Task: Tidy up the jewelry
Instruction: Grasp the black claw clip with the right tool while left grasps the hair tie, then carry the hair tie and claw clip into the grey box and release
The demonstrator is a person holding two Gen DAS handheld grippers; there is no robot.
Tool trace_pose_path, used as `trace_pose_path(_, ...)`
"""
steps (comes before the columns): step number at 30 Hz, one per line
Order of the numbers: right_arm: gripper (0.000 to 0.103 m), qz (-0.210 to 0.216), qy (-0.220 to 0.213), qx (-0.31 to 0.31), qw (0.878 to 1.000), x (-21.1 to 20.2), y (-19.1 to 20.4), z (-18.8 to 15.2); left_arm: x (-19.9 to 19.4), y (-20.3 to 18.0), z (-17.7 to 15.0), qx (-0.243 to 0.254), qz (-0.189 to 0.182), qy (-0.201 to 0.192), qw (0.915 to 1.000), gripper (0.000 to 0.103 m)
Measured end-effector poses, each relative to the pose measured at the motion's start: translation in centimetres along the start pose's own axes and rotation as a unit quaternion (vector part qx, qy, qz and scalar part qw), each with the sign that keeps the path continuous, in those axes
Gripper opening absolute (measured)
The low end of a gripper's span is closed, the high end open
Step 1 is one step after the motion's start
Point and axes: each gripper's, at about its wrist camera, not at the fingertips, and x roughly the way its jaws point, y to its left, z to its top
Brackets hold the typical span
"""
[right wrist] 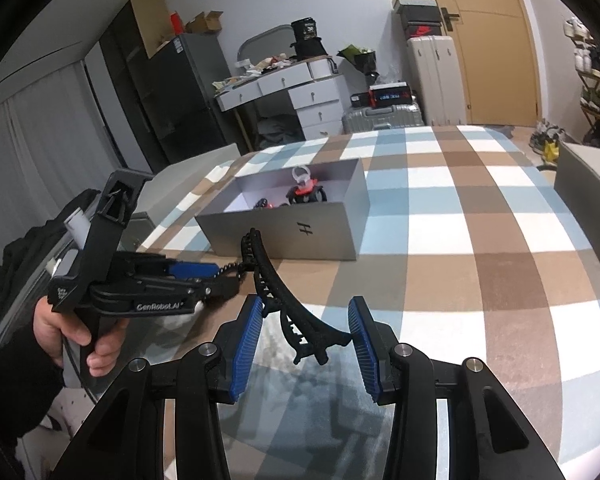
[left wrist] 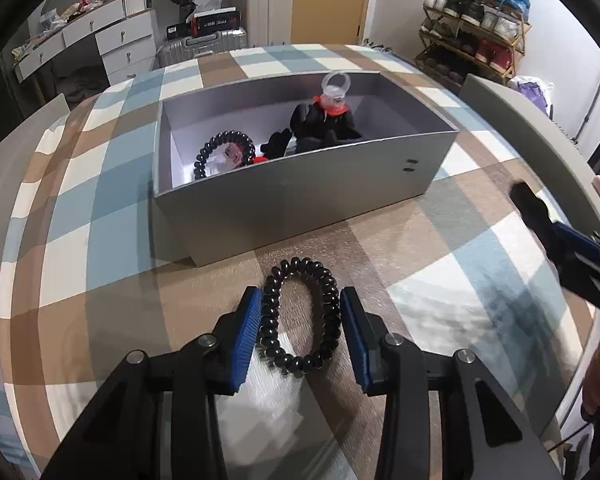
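Jewelry pieces are seen partly gathered in a grey open box (left wrist: 300, 184) set on a checked cloth (left wrist: 100, 208) of blue, brown and white squares. Inside the box, a black coiled band (left wrist: 220, 148) is propped at the 9 o'clock end, and a dark bundle with red trim (left wrist: 324, 120) topped by a clear ring-shaped piece (left wrist: 335, 84) is lodged toward 1 o'clock.

Outside the box, at its 6 o'clock side, a second black coiled hair tie (left wrist: 300, 312) is laid flat on the cloth. It is bracketed by the blue pads of the left gripper (left wrist: 300, 320): the jaws are drawn in about a quarter of their range, and the pads are set against the two long sides of the loop, which is squeezed into a narrow oval. The tie is still resting on the cloth. In the right wrist view the same gripper (right wrist: 220, 276) is seen at 9 o'clock, held by a hand (right wrist: 72, 332) in a dark sleeve, with the beaded coil showing at its tips.

A black curved hair claw clip (right wrist: 292, 300) is held by the right gripper (right wrist: 304, 332), whose jaws are set partly open; the clip's lower end is bridged between the two blue pads, and its toothed arc is pointed up toward 11 o'clock, in front of the box wall. From the left wrist view, only the dark tip of the right gripper (left wrist: 540, 212) is visible at 3 o'clock.
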Motion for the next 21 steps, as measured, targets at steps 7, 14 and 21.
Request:
trace_pose_path(7, 0.043, 0.013, -0.025, -0.013, 1.0, -0.1, 0.8, 2.6, -3.5, -0.1, 0.5, 0.005, -0.016, -0.042, 0.999, 0.035)
trace_pose_path(14, 0.043, 0.02, -0.041, -0.038, 0.998, 1.3, 1.9, 5.9, -6.6, 0.3, 2.8, 0.014, -0.024, -0.098, 0.9948, 0.035)
trace_pose_path(21, 0.043, 0.023, -0.053, -0.048, 0.997, 2.9, 2.3, 8.7, -5.7, 1.7, 5.3, 0.013, -0.014, -0.116, 0.9931, 0.035)
